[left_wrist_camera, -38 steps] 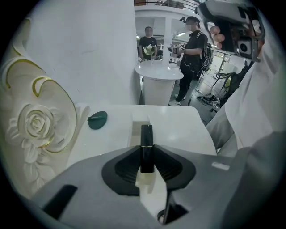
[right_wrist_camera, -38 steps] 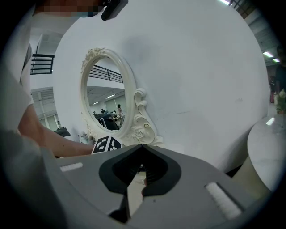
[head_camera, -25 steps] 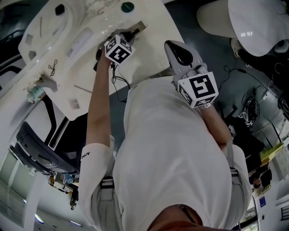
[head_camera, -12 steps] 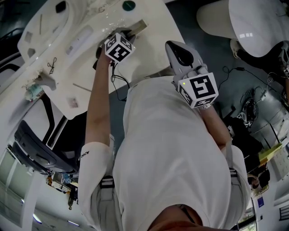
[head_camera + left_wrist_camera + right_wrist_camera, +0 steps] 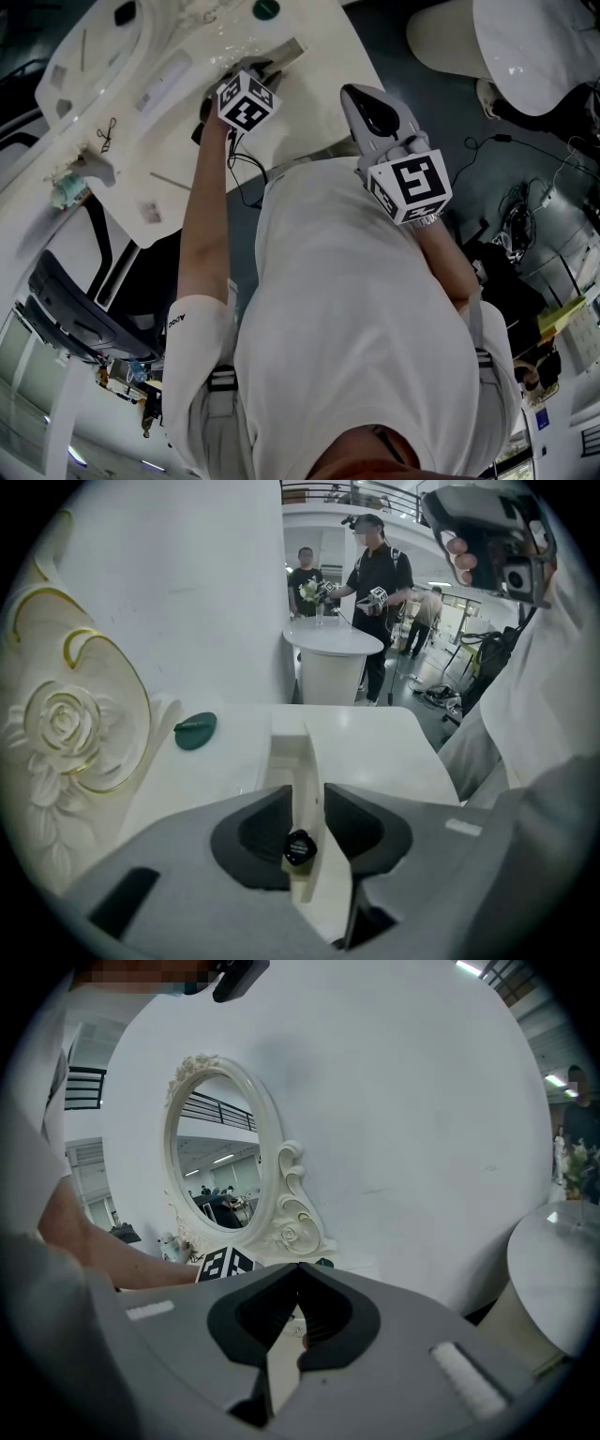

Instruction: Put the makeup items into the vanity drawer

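The white vanity top [image 5: 314, 108] fills the upper left of the head view, with its drawer [image 5: 289, 53] pulled out at the far edge. My left gripper [image 5: 267, 68] reaches down to that drawer. In the left gripper view its jaws [image 5: 307, 794] are shut on the drawer's upright front panel [image 5: 307, 761], where a small black knob-like piece [image 5: 299, 847] sits between them. A dark green compact [image 5: 195, 730] lies on the top to the left of the drawer. My right gripper [image 5: 354, 94] hangs shut and empty above the table's near edge, pointing toward the oval mirror [image 5: 217, 1162].
Several small items lie spread over the vanity's left part, among them a black piece [image 5: 125, 17] and a dark clip [image 5: 110, 139]. A round white table [image 5: 534, 47] stands at the right, with cables on the floor near it. People stand behind it [image 5: 375, 592].
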The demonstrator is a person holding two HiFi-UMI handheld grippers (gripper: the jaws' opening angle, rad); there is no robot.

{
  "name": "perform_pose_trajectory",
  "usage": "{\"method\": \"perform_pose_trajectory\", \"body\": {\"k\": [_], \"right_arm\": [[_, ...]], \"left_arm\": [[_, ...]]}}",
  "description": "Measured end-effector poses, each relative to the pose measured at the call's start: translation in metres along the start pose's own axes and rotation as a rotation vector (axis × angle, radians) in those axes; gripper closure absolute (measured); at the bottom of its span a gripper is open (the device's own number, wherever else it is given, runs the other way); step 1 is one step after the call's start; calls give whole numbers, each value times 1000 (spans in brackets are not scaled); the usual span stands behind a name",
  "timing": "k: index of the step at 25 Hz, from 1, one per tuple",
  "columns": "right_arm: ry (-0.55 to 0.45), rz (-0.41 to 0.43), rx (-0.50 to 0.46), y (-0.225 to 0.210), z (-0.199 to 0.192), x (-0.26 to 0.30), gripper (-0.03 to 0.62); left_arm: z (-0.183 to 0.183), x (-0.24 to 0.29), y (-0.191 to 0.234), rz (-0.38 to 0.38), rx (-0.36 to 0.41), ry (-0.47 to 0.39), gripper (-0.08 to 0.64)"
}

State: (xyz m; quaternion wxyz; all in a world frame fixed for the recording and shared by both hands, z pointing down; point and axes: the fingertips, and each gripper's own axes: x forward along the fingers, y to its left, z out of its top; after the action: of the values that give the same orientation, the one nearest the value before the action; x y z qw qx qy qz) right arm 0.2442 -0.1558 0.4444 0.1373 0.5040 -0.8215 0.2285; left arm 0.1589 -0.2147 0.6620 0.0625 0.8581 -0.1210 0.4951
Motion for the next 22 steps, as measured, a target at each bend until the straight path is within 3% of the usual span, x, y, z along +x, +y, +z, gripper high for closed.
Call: {"method": "perform_pose_trajectory", "body": {"k": [9, 16, 22], "right_arm": [[-5, 20, -16, 13, 0, 1, 584], [-5, 69, -41, 43, 0, 6, 584], [-3, 121, -64, 79, -2, 13, 584]], "left_arm": [[-6, -28, 8, 58, -83, -70, 440], [-18, -69, 7, 147, -190, -191, 549], [-32, -122, 1, 228, -327, -305, 552]]}}
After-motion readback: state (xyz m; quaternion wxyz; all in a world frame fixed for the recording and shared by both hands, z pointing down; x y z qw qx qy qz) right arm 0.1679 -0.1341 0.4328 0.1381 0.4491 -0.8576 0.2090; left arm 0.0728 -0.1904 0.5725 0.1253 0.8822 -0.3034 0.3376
